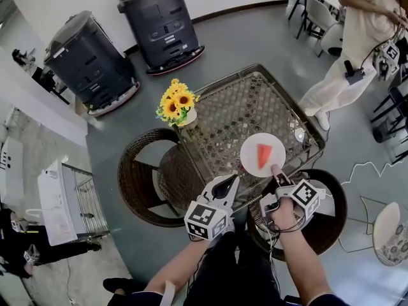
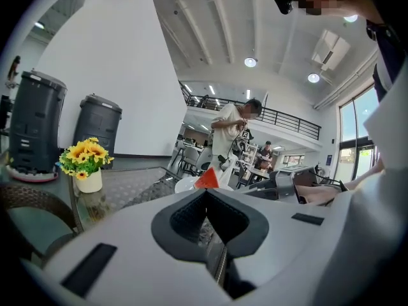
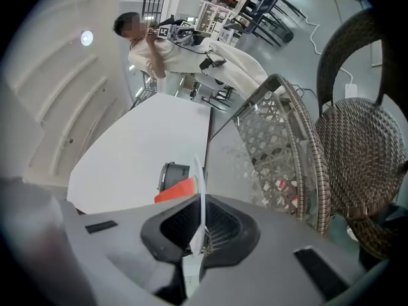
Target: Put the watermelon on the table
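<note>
A red watermelon slice (image 1: 264, 156) lies on a round white plate (image 1: 250, 152) above the near right part of the glass-topped wicker table (image 1: 236, 107). My right gripper (image 1: 276, 169) is shut on the plate's near rim. In the right gripper view the plate (image 3: 202, 190) shows edge-on between the jaws, with the watermelon (image 3: 175, 190) just beyond. Whether the plate rests on the glass I cannot tell. My left gripper (image 1: 231, 180) hovers at the table's near edge, left of the plate, shut and holding nothing. In the left gripper view the watermelon (image 2: 207, 179) peeks over the closed jaws.
A white pot of sunflowers (image 1: 176, 102) stands at the table's left corner. Wicker chairs sit at near left (image 1: 137, 183) and near right (image 1: 325, 222). Two dark wheeled machines (image 1: 89, 59) stand beyond. A person (image 1: 357, 37) stands at the far right. A small glass object (image 1: 299, 134) sits by the table's right edge.
</note>
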The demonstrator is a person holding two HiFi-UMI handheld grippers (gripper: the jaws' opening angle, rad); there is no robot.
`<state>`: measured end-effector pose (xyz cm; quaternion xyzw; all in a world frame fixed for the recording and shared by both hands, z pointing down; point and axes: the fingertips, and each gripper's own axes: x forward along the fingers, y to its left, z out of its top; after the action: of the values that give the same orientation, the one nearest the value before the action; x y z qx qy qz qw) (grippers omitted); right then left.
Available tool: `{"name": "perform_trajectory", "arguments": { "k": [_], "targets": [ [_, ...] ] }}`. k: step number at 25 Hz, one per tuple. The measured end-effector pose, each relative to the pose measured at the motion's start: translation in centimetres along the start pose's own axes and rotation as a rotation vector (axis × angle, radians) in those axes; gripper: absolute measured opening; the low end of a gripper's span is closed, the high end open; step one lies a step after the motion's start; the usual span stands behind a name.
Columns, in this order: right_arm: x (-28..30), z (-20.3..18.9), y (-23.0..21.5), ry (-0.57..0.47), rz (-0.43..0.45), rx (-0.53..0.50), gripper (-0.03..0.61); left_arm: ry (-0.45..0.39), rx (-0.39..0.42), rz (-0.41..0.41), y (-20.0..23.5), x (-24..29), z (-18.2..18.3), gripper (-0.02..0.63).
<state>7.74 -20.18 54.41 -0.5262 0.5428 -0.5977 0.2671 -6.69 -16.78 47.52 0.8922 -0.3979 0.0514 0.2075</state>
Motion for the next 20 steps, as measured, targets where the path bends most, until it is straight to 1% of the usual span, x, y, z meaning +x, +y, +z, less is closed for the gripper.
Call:
{"name": "perform_trajectory", "arguments": {
  "k": [5, 11, 17, 20],
  "targets": [
    [2.2, 0.8, -1.8, 0.023, -0.023, 0.007, 0.009, 0.014, 0.004, 0.029, 0.8, 2.0, -0.7, 0.005],
    [5.6, 1.2, -3.9, 0.07, -0.048, -0.025, 0.009, 0.043, -0.003, 0.057, 1.3, 3.9, -1.7, 0.005],
    [8.6, 1.3, -5.7, 0.115, -0.084, -0.054, 0.01, 0.069, -0.031, 0.074, 1.9, 4.7, -3.3, 0.005],
    [9.8, 1.1, -6.6, 0.123, -0.102, -0.05, 0.01, 0.077, -0.042, 0.078, 2.4, 5.3, -3.8, 0.005]
  ]
}}
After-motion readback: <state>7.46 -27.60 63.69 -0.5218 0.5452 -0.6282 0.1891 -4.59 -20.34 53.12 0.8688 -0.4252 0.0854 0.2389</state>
